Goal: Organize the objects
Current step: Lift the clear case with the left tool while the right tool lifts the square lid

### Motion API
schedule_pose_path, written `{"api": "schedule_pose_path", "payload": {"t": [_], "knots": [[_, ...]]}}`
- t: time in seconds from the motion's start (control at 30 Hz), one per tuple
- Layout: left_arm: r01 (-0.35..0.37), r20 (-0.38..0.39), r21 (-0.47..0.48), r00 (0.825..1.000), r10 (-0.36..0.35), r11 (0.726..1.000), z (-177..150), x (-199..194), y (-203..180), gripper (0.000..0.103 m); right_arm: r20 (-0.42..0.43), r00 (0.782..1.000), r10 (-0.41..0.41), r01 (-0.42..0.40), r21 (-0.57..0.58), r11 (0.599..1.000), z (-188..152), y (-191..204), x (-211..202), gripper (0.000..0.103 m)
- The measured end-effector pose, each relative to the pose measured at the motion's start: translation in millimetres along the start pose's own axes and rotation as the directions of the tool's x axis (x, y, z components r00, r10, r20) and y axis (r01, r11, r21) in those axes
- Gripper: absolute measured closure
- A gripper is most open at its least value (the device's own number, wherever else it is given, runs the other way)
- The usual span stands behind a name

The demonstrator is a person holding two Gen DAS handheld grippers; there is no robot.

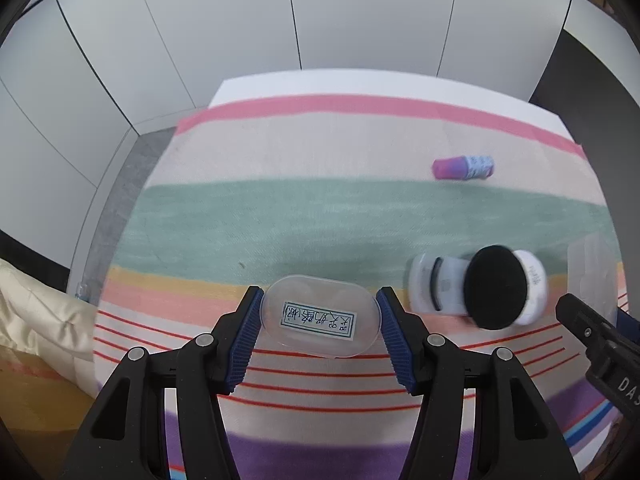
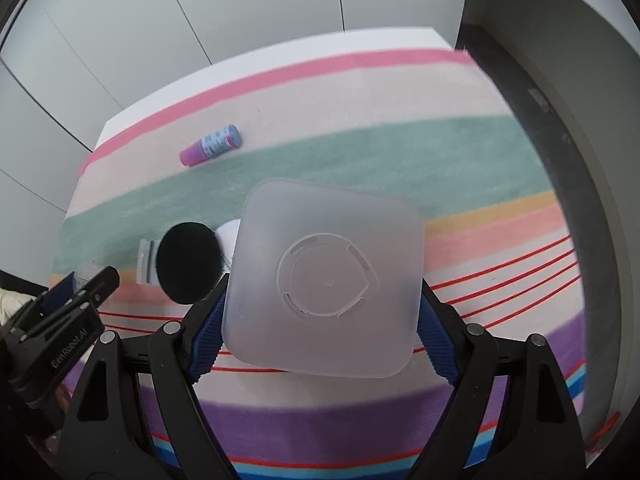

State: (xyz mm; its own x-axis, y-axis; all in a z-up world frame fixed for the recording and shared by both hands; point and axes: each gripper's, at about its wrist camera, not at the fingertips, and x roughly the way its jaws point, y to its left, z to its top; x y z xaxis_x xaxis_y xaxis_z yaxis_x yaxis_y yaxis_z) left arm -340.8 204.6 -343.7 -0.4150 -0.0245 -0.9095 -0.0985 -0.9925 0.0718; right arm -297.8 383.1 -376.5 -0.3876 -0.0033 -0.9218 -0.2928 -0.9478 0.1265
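Observation:
My left gripper (image 1: pixel 320 296) is shut on a clear oval case (image 1: pixel 320 316) with a handwritten label, its blue pads (image 1: pixel 250 320) pressing both ends just above the striped cloth (image 1: pixel 280 220). My right gripper (image 2: pixel 323 300) is shut on a translucent square container (image 2: pixel 328 272), held above the cloth with its flat base facing the camera. A white device with a round black pad (image 1: pixel 496 286) lies between the two grippers, also visible in the right wrist view (image 2: pixel 188 262). Farther back a small pink and purple bottle (image 1: pixel 462 167) lies on its side.
The striped cloth covers a white table (image 1: pixel 360 80) that ends at grey wall panels (image 1: pixel 240 20). A cream cushion (image 1: pixel 36 312) sits off the table's left side. A dark floor strip (image 2: pixel 560 160) runs along the right edge. The green band (image 2: pixel 400 152) holds nothing.

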Motion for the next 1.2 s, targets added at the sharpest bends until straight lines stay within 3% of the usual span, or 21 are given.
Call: {"api": "schedule_pose_path", "payload": {"t": [0.23,0.6,0.87,0.97,1.2], "knots": [[0.014,0.067,0.004,0.998,-0.014,1.0,12,-53,2,0.044,0.11,0.993,-0.051,0.061,-0.095,0.994,4,5,-59,0.017],[0.018,0.155,-0.024,0.988,-0.014,1.0,18,-162,21,0.044,0.183,0.983,-0.007,0.041,-0.18,0.983,13,22,-167,0.017],[-0.008,0.26,-0.043,0.965,0.019,0.999,19,-273,40,0.044,0.259,0.966,0.02,0.036,-0.212,0.977,9,33,-257,0.017],[0.007,0.283,-0.027,0.959,0.0,1.0,16,-304,43,0.044,0.299,0.954,0.026,0.049,-0.243,0.969,5,42,-288,0.017],[0.019,0.296,-0.016,0.955,-0.014,1.0,3,-344,45,0.044,0.319,0.946,0.057,0.033,-0.27,0.962,-7,49,-337,0.017]]}}
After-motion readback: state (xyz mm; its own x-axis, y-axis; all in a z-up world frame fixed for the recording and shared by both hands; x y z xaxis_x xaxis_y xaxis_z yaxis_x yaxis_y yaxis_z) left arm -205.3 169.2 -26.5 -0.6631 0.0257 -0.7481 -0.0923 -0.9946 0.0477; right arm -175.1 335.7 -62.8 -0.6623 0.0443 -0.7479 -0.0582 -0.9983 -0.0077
